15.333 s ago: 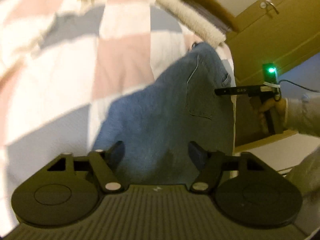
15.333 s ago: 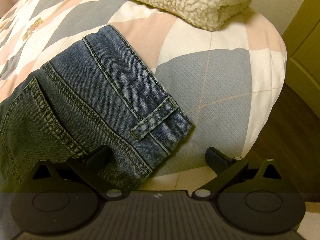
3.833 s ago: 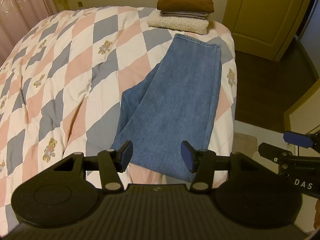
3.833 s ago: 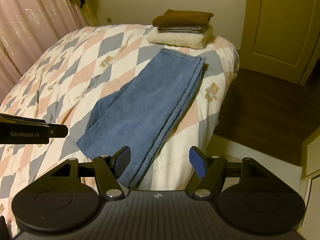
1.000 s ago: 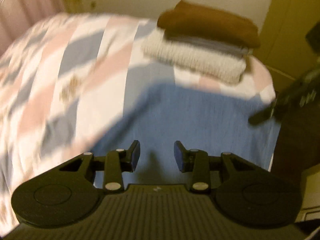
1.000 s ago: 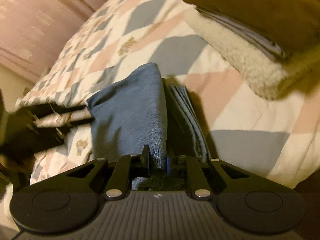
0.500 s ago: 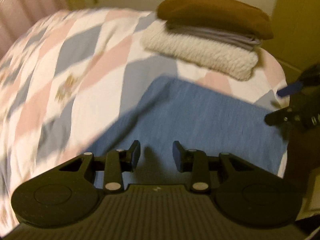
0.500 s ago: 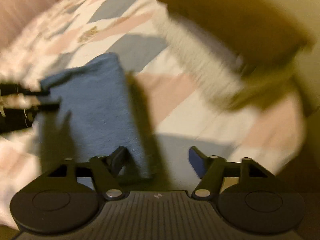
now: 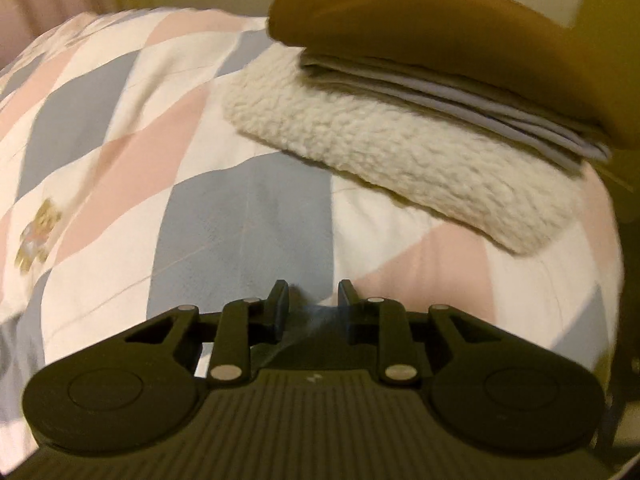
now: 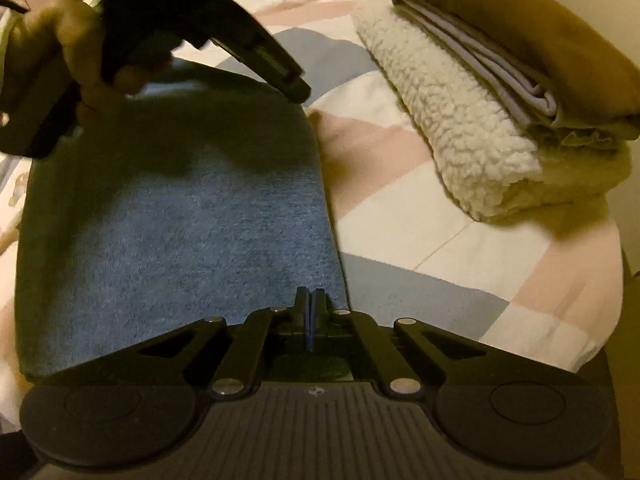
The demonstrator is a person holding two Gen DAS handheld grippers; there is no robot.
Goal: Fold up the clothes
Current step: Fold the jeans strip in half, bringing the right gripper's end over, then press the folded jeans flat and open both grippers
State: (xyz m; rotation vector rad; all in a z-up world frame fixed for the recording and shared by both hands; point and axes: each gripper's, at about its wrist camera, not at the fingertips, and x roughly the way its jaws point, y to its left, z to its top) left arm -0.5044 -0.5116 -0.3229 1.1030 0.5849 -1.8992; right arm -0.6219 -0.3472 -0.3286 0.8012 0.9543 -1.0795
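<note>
The bed quilt (image 10: 420,216), patterned in pink, grey-blue and white diamonds, fills both views; a small bear print (image 9: 36,236) shows at its left in the left wrist view. The folded jeans (image 10: 180,216) lie flat on the quilt as a blue denim rectangle, left of centre in the right wrist view, with the far edge in shadow. Well apart from the jeans, toward the bed's far right corner, stands a stack of folded items: a cream fleece blanket (image 10: 460,128) at the bottom, a thin grey-lilac folded cloth (image 10: 492,64) on it, and a brown garment (image 10: 528,20) on top. The same stack appears upper right in the left wrist view.

The person's left hand (image 10: 72,52) grips the handle of the left gripper (image 10: 296,88) at upper left in the right wrist view. The tool slants downward and to the right, its tip at the far right corner of the jeans. In its own view the left gripper (image 9: 312,300) has fingers (image 9: 280,304) parted by a modest gap, with a strip of blue denim visible between them; whether the pads press the cloth cannot be told.

The right gripper (image 10: 309,312) sits low over the near right edge of the jeans. Its fingers are pressed together with only a thin blue line between them; whether denim is caught there cannot be told.
</note>
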